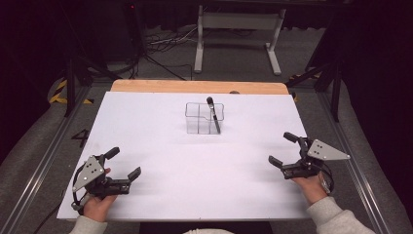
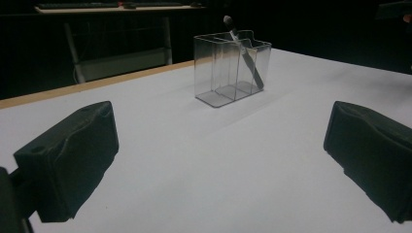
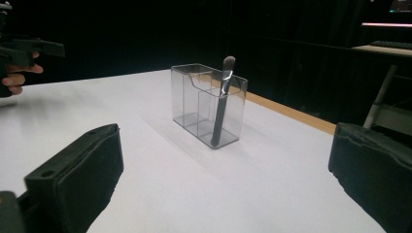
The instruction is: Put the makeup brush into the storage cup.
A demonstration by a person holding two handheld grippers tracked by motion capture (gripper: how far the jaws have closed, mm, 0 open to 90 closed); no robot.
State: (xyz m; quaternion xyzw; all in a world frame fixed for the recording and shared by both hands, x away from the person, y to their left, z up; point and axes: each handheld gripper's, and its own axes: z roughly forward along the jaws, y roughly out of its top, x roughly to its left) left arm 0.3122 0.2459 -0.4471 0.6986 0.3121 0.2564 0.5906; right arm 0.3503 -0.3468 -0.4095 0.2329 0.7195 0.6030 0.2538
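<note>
A clear plastic organizer box with several compartments stands on the white table top, toward the far middle. A dark makeup brush leans upright in its right-hand compartment, bristles up. The box and brush appear ahead in the left gripper view; the right gripper view shows the box with the brush too. My left gripper rests open at the near left, nothing between its jaws. At the near right, my right gripper is open and holds nothing.
The table's wooden far edge runs behind the box. Beyond it stand a white metal stand and cables on the floor. Metal rails flank the table on both sides.
</note>
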